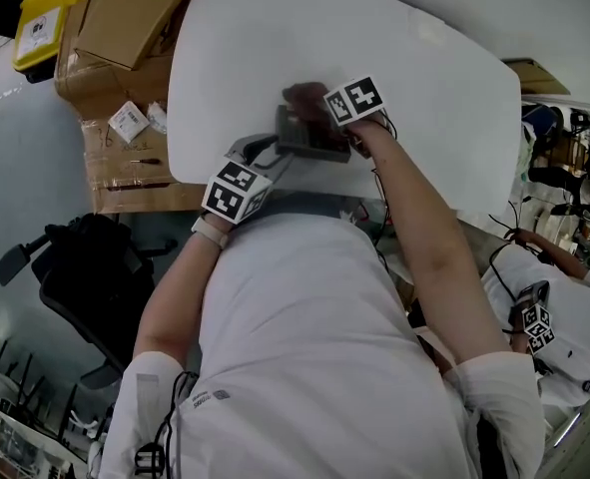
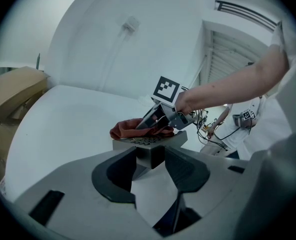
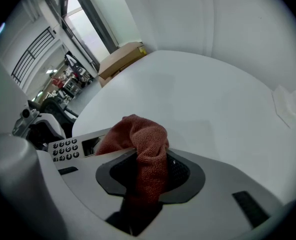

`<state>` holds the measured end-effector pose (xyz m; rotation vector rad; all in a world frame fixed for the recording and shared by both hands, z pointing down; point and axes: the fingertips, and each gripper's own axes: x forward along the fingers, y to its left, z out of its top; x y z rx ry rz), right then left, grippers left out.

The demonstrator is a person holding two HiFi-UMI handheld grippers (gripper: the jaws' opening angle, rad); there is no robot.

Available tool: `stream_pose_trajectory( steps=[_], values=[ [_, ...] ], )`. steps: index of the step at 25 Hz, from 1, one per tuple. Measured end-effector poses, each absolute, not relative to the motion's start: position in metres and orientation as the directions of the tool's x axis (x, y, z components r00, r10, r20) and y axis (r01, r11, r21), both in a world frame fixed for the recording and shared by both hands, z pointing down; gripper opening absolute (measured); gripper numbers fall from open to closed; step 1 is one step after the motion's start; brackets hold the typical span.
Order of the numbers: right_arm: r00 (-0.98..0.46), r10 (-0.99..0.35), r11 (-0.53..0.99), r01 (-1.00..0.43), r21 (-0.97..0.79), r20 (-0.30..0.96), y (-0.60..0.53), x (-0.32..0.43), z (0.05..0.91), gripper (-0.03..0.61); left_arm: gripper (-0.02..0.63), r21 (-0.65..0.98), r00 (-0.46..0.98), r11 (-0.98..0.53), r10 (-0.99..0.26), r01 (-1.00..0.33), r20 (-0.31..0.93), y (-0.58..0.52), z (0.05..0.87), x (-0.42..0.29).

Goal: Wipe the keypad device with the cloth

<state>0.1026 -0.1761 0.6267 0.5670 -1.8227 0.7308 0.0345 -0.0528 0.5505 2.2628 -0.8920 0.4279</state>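
A grey keypad device [image 1: 312, 138] lies near the front edge of the white table [image 1: 414, 78]. My left gripper [image 1: 263, 154] is shut on its near end; in the left gripper view the jaws clamp the device's grey body [image 2: 149, 153] with the keys [image 2: 143, 140] just above. My right gripper [image 1: 322, 110] is shut on a rust-red cloth [image 1: 298, 96]. The cloth [image 3: 146, 149] hangs bunched between the right jaws and rests on the device's far part, beside the dark keys [image 3: 65, 150]. From the left gripper view the cloth [image 2: 129, 128] lies on top of the device under the right gripper [image 2: 158, 119].
Cardboard boxes [image 1: 125, 23] and a yellow case [image 1: 45, 13] stand left of the table. A black office chair [image 1: 75, 262] is at the lower left. Another person [image 1: 559, 297] sits at the right. A small white scrap [image 3: 288, 103] lies on the tabletop.
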Motion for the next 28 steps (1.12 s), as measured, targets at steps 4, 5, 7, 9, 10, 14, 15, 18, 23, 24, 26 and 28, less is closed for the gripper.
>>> stream_pose_trajectory(
  steps=[4, 5, 7, 9, 10, 14, 15, 18, 23, 24, 26, 28],
  values=[
    [-0.393, -0.037, 0.731, -0.638, -0.243, 0.919, -0.165, 0.101, 0.606, 0.127, 0.179, 0.456, 0.711, -0.55, -0.48, -0.7, 0.514, -0.052, 0.553, 0.034],
    [-0.406, -0.037, 0.736, -0.629, -0.25, 0.913, -0.162, 0.102, 0.598, 0.126, 0.179, 0.456, 0.711, -0.549, -0.481, -0.701, 0.513, -0.052, 0.553, 0.034],
    [-0.429, -0.039, 0.746, -0.613, -0.259, 0.903, -0.151, 0.106, 0.582, 0.127, 0.179, 0.457, 0.711, -0.548, -0.481, -0.7, 0.512, -0.051, 0.552, 0.034],
    [-0.45, -0.04, 0.748, -0.605, -0.272, 0.892, -0.137, 0.111, 0.567, 0.126, 0.179, 0.459, 0.713, -0.549, -0.48, -0.699, 0.512, -0.05, 0.553, 0.035],
    [-0.462, -0.04, 0.744, -0.605, -0.282, 0.886, -0.129, 0.115, 0.561, 0.126, 0.179, 0.459, 0.713, -0.55, -0.479, -0.698, 0.511, -0.049, 0.552, 0.035],
    [-0.494, -0.074, 0.73, -0.619, -0.29, 0.867, -0.106, 0.127, 0.539, 0.126, 0.179, 0.453, 0.713, -0.555, -0.48, -0.698, 0.511, -0.05, 0.552, 0.035],
    [-0.498, -0.089, 0.73, -0.622, -0.283, 0.863, -0.104, 0.129, 0.534, 0.126, 0.179, 0.454, 0.713, -0.554, -0.48, -0.698, 0.512, -0.05, 0.552, 0.034],
    [-0.502, -0.121, 0.733, -0.627, -0.264, 0.856, -0.096, 0.129, 0.524, 0.127, 0.179, 0.458, 0.713, -0.55, -0.477, -0.699, 0.514, -0.05, 0.552, 0.034],
    [-0.463, -0.162, 0.742, -0.64, -0.202, 0.871, -0.088, 0.13, 0.532, 0.127, 0.179, 0.462, 0.714, -0.547, -0.478, -0.698, 0.512, -0.052, 0.552, 0.034],
    [-0.458, -0.178, 0.737, -0.649, -0.19, 0.871, -0.089, 0.131, 0.534, 0.127, 0.179, 0.462, 0.714, -0.547, -0.478, -0.698, 0.512, -0.053, 0.552, 0.034],
    [-0.456, -0.208, 0.72, -0.67, -0.179, 0.865, -0.091, 0.131, 0.538, 0.127, 0.179, 0.459, 0.713, -0.549, -0.479, -0.699, 0.512, -0.053, 0.552, 0.035],
    [-0.466, -0.217, 0.696, -0.69, -0.198, 0.858, -0.093, 0.132, 0.541, 0.126, 0.179, 0.457, 0.714, -0.552, -0.479, -0.698, 0.512, -0.053, 0.551, 0.035]
  ],
)
